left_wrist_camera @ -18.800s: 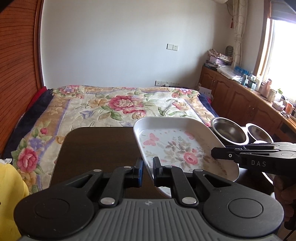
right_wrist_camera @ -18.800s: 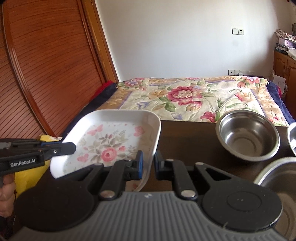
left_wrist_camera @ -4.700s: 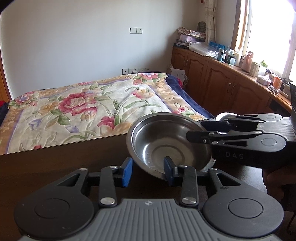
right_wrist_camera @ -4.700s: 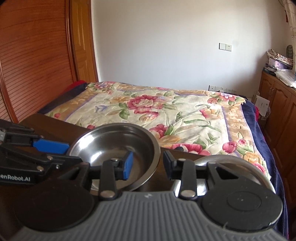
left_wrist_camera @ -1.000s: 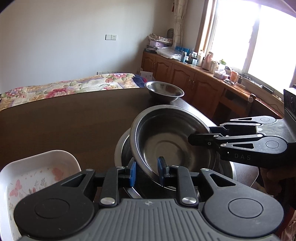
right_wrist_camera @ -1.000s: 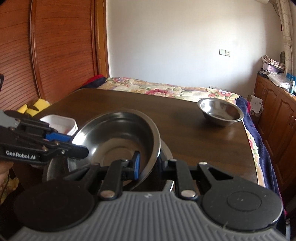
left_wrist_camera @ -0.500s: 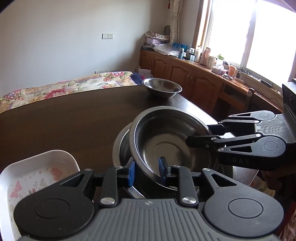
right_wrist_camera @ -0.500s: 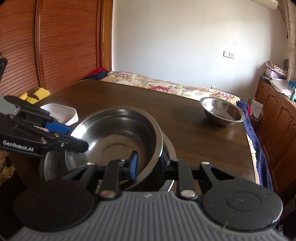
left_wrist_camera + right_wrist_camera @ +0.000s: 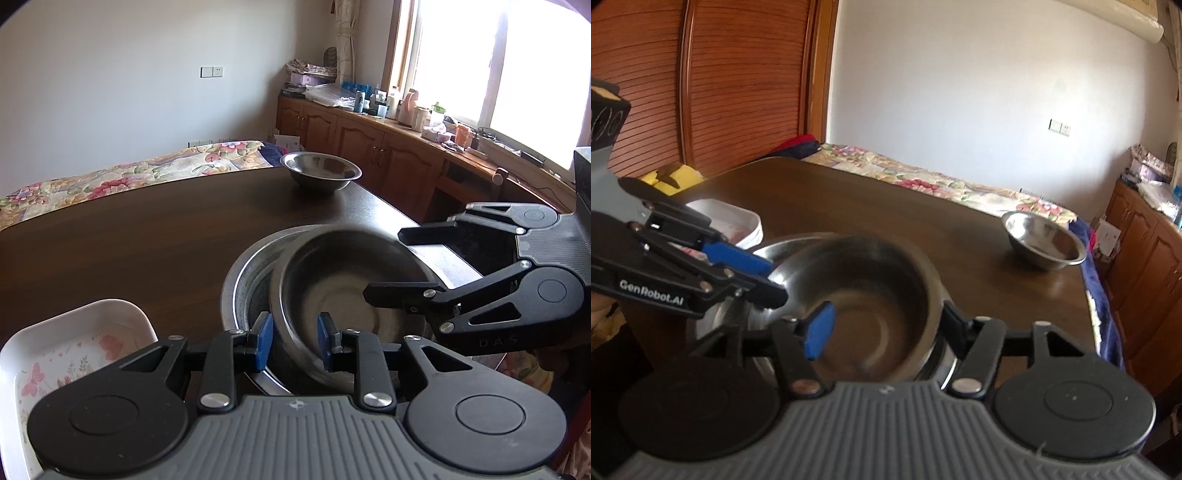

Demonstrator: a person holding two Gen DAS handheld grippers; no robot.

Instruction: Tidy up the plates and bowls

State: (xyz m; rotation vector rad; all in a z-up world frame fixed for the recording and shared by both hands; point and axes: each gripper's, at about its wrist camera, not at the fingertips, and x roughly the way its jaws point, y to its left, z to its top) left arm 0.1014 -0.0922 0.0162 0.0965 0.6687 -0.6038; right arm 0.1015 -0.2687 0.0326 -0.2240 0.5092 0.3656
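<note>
The brown table (image 9: 129,236) holds a big steel bowl (image 9: 247,273), mostly hidden by a blurry smaller bowl (image 9: 343,291) sitting tilted inside it. The left gripper (image 9: 293,341) and right gripper (image 9: 882,325) both have their fingers spread wide around its rim, not squeezing. The flowered plate (image 9: 55,347) is cut off. A little bowl (image 9: 320,176) sits far away.
</note>
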